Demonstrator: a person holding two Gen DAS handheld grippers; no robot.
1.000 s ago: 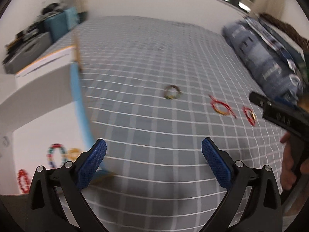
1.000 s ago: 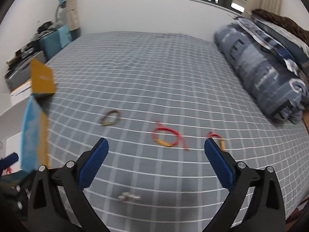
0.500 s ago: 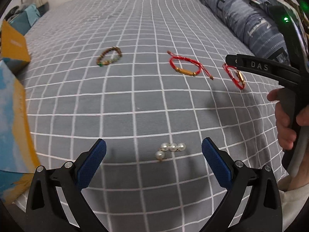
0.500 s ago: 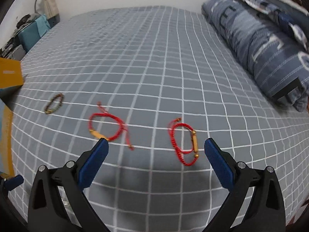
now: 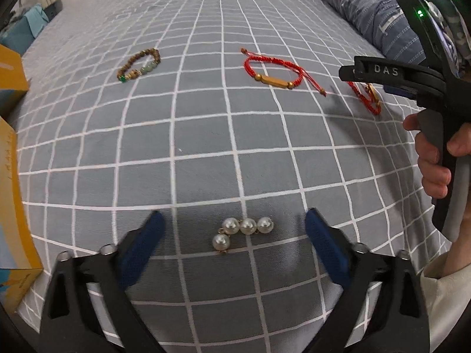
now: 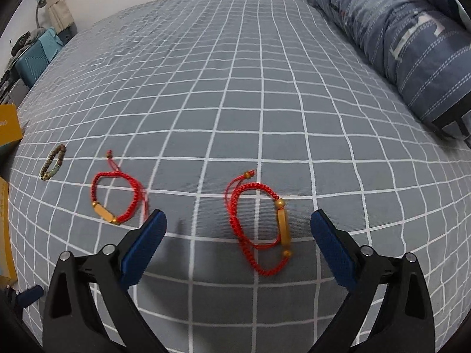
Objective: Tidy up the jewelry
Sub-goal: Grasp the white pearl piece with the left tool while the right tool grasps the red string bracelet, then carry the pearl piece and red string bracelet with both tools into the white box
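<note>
A string of pearl beads (image 5: 241, 231) lies on the grey checked bed, between the open fingers of my left gripper (image 5: 234, 235). A brown beaded bracelet (image 5: 139, 64) lies far left. A red cord bracelet with a gold bar (image 5: 275, 73) lies in the middle. A second red cord bracelet (image 6: 259, 226) lies between the open fingers of my right gripper (image 6: 238, 235); it also shows in the left wrist view (image 5: 366, 97), partly behind the right gripper's body. The first red bracelet (image 6: 114, 197) and the brown bracelet (image 6: 53, 161) show left in the right wrist view.
A yellow and blue box (image 5: 11, 206) stands at the bed's left edge. A rolled blue quilt (image 6: 397, 35) lies along the right side. A teal case (image 6: 32, 58) sits beyond the bed at far left.
Both grippers have moved down and closer to the bed. The pearls now sit between the left fingers and the right red bracelet between the right fingers.
</note>
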